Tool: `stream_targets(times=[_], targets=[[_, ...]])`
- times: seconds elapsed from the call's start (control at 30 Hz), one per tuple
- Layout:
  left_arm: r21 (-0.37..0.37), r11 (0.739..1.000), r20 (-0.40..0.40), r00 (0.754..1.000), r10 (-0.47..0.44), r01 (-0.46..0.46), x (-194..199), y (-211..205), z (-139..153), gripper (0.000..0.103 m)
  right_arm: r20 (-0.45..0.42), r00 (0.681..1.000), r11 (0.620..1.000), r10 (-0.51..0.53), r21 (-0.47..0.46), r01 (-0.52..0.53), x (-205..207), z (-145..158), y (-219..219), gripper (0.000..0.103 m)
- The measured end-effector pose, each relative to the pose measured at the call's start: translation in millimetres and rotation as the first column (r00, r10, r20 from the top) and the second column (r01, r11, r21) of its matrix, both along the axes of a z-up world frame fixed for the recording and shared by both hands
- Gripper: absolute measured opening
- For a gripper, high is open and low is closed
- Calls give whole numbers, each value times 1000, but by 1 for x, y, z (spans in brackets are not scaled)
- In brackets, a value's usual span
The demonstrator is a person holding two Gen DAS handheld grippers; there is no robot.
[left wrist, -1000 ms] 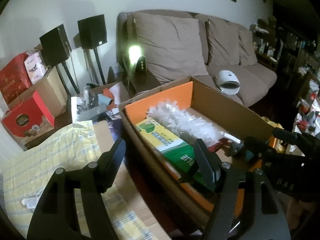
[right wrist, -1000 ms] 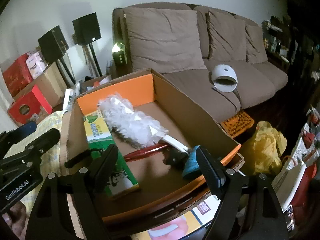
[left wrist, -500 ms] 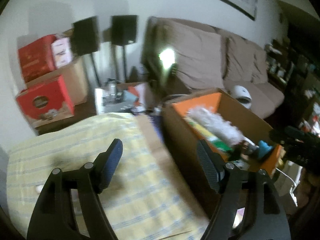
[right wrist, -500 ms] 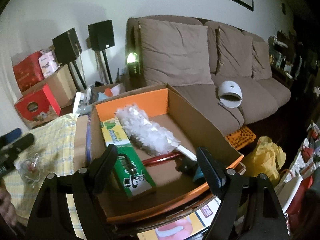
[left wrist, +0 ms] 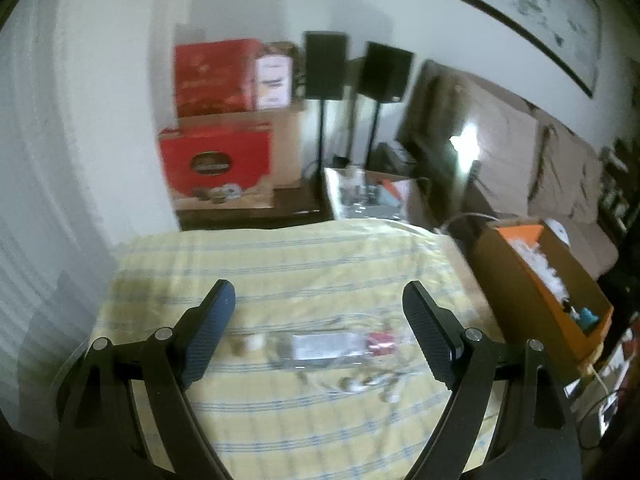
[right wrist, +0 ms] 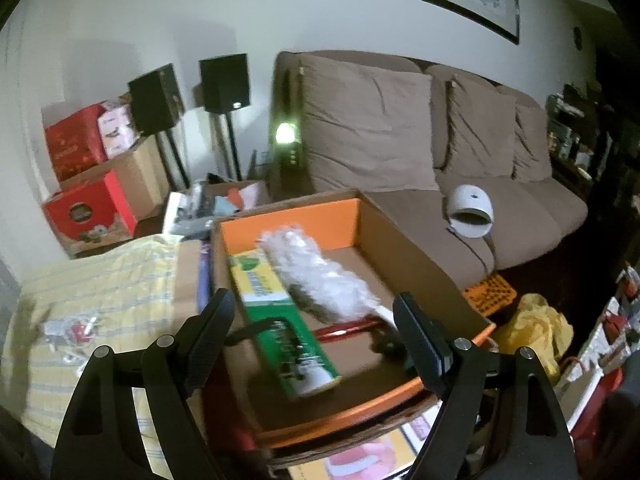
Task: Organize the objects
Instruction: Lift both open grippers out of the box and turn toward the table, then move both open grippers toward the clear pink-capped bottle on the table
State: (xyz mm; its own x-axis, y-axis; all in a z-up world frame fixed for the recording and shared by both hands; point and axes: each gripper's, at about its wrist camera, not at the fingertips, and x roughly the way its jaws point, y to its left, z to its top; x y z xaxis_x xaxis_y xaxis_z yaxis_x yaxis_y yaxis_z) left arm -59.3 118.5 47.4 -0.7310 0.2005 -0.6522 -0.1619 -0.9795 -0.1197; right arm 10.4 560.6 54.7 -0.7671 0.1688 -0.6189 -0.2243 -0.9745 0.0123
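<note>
The table [left wrist: 280,256] is covered by a yellow cloth with thin blue stripes [right wrist: 100,280]. Near its middle lies a clear plastic packet [left wrist: 332,346] with a pale label and a red part at one end, and white earphones with a tangled cord [left wrist: 368,384] lie just beside it, toward the near edge. A small pale item [left wrist: 252,342] sits just beside the packet's other end, too blurred to name. Along one side of the table stands an open cardboard box with an orange lining [right wrist: 400,236], touching the edge of the cloth. A strip of flat cardboard [right wrist: 186,276] shows between cloth and box.
</note>
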Motion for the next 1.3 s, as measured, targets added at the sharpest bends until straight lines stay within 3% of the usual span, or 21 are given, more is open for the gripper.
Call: stream_targets(times=[0.17, 0.33, 0.47, 0.6, 0.73, 0.9, 1.1, 1.3], targets=[[86, 994, 33, 997, 67, -70, -12, -46, -6, 84, -2, 993, 993, 119, -6, -119, -7, 1, -41, 83], [83, 994, 52, 997, 61, -65, -17, -60, -18, 84, 28, 962, 962, 273, -6, -272, -16, -14, -97, 83], [84, 995, 123, 992, 38, -48, -27, -64, -38, 84, 96, 933, 937, 348, -38, -346, -31, -44, -140, 82], [47, 998, 158, 987, 23, -31, -30, -59, -53, 84, 145, 887, 898, 439, -108, -427, -43, -73, -186, 82], [64, 998, 184, 983, 4, -16, -32, -56, -63, 84, 179, 825, 843, 536, -161, -513, -55, -95, -228, 82], [77, 997, 203, 979, -5, -11, -34, -56, -70, 84, 253, 790, 829, 558, -156, -536, -77, -122, -262, 82], [83, 996, 214, 977, 11, -29, -40, -67, -77, 84, 294, 793, 843, 534, -118, -524, -92, -143, -279, 81], [113, 989, 241, 968, 68, -98, -46, -93, -86, 84, 311, 797, 850, 518, -84, -519, -99, -153, -286, 62]])
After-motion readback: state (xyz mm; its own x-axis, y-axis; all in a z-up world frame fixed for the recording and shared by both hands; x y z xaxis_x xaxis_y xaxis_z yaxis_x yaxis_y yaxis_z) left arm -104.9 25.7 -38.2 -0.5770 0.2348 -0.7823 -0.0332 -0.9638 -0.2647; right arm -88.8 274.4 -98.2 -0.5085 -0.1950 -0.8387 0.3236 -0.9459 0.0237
